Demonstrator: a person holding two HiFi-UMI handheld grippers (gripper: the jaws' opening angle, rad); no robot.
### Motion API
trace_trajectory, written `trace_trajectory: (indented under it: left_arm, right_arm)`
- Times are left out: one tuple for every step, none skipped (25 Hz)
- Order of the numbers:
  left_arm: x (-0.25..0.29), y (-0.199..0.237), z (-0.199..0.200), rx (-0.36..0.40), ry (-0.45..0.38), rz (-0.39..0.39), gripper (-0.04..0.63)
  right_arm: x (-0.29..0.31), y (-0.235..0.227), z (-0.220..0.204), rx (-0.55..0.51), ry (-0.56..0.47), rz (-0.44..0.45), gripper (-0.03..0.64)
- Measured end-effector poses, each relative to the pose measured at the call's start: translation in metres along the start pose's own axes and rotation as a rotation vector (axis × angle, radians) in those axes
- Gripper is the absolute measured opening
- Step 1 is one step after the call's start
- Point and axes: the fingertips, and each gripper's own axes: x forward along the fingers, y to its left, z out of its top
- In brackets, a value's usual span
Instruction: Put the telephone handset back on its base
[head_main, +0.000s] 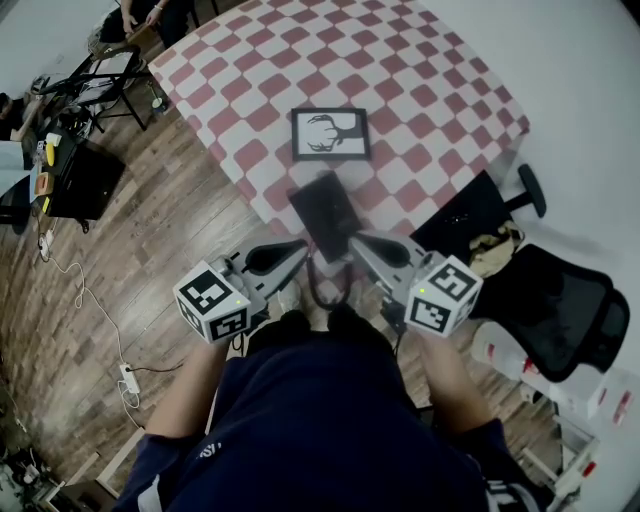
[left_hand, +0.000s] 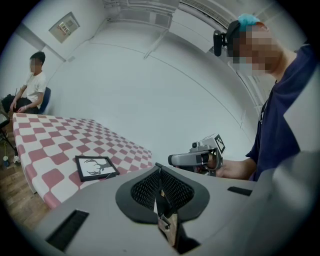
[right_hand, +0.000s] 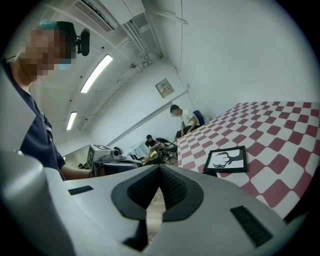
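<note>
No word, number or brand can be read anywhere. The wall sign high in the left gripper view carries print too small to make out, and in the right gripper view the wall sign is just as illegible. The framed picture on the checked table shows only a black antler silhouette, without lettering. The left marker cube and right marker cube bear black-and-white square patterns, not text. A pale print on the person's dark shirt is too blurred to read.
</note>
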Motion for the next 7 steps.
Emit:
trace_trajectory:
  left_arm:
    - [0.0009,-0.0003,0.0005,0.001,-0.001,-0.002,0.038]
    - [0.0017,-0.0005,0.0008,0.002,-0.002,-0.003,0.038]
    - [0.0022,-0.0003,0.0006,0.003,-0.002,-0.004,0.038]
    - [0.0024,0.0003,0.0001,0.003,-0.001,-0.004,0.038]
    - [0.0025,0.0011,-0.0005,0.002,0.000,-0.003,0.038]
    - [0.0026,0.0020,-0.0010,0.002,0.001,-0.002,0.038]
    - [0.0026,0.0030,-0.0016,0.002,0.002,-0.002,0.038]
  right_arm:
    - [-0.0003,-0.0007,-0.0004,0.001,0.002,0.000,0.015]
    - [-0.0003,-0.0012,-0.0008,0.003,0.004,0.001,0.015]
    - [-0.0001,-0.0017,-0.0013,0.004,0.005,0.001,0.015]
    - [0.0003,-0.0023,-0.0016,0.005,0.006,0.002,0.015]
    - [0.0008,-0.0028,-0.0018,0.004,0.006,0.001,0.015]
    - [0.0013,-0.0033,-0.0019,0.004,0.007,0.001,0.015]
    - [0.0019,-0.0038,-0.0020,0.004,0.008,0.000,0.015]
